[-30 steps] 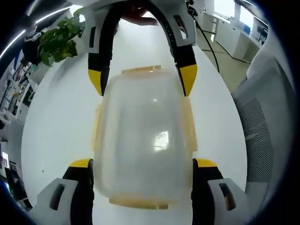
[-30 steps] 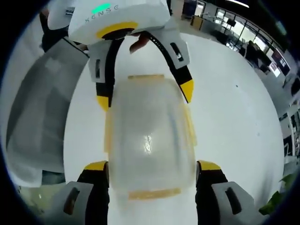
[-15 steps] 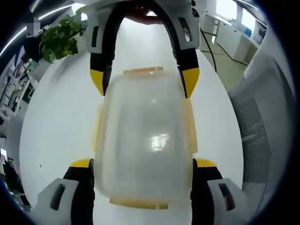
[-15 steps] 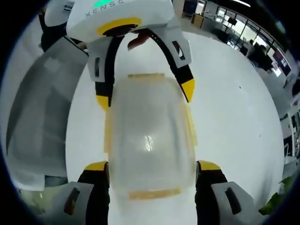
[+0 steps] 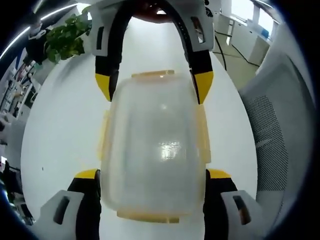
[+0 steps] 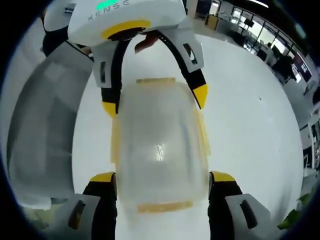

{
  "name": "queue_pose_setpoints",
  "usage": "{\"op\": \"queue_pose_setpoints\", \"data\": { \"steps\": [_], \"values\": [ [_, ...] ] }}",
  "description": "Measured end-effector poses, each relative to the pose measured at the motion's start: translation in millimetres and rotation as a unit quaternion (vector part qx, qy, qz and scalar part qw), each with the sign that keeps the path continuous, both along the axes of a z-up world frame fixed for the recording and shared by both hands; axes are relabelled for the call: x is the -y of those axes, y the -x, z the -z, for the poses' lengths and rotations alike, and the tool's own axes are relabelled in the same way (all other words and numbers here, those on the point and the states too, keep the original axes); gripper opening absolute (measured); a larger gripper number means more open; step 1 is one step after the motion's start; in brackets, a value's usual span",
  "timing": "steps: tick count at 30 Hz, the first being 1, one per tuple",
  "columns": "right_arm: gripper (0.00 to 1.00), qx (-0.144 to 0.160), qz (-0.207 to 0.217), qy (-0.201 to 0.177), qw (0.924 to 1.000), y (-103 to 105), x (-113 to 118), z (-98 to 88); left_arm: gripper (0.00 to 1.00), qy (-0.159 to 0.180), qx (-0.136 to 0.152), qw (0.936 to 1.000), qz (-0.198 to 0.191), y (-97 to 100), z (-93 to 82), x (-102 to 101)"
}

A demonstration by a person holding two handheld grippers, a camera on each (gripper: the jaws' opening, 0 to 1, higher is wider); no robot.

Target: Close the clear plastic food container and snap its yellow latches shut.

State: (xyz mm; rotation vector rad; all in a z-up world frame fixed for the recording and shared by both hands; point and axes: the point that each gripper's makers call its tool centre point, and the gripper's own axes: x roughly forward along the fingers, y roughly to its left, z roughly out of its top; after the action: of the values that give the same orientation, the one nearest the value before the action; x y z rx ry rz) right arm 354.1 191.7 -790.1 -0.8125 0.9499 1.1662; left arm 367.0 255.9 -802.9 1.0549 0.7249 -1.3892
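The clear plastic food container [image 5: 152, 145] lies on the white table [image 5: 60, 130] with its lid on. Yellow latches show at its ends [image 5: 151, 74] and along its sides [image 5: 103, 135]. My left gripper [image 5: 153, 175] clamps the near end, a yellow-tipped jaw pressed against each side wall. My right gripper [image 5: 152, 85] holds the far end the same way. In the right gripper view the container [image 6: 157, 150] sits between my right gripper's [image 6: 163, 177] jaws, with my left gripper [image 6: 155, 97] across from it.
A grey mesh chair [image 5: 272, 140] stands off the table's right edge; it shows again in the right gripper view as the chair [image 6: 45, 130]. A potted plant [image 5: 62, 42] sits at the far left. A hand [image 6: 145, 44] holds the opposite gripper.
Both views have drifted slightly with the hands. The container and both grips look unchanged.
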Motion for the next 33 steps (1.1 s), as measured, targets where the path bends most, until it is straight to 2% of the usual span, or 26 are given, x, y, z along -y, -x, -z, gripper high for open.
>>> {"op": "queue_pose_setpoints", "data": {
  "steps": [33],
  "values": [
    [0.75,-0.001,-0.005,0.002,1.0,-7,-65,1.4,0.85,-0.016,0.002,0.9998,-0.008,-6.7,2.5,-65]
  ]
}}
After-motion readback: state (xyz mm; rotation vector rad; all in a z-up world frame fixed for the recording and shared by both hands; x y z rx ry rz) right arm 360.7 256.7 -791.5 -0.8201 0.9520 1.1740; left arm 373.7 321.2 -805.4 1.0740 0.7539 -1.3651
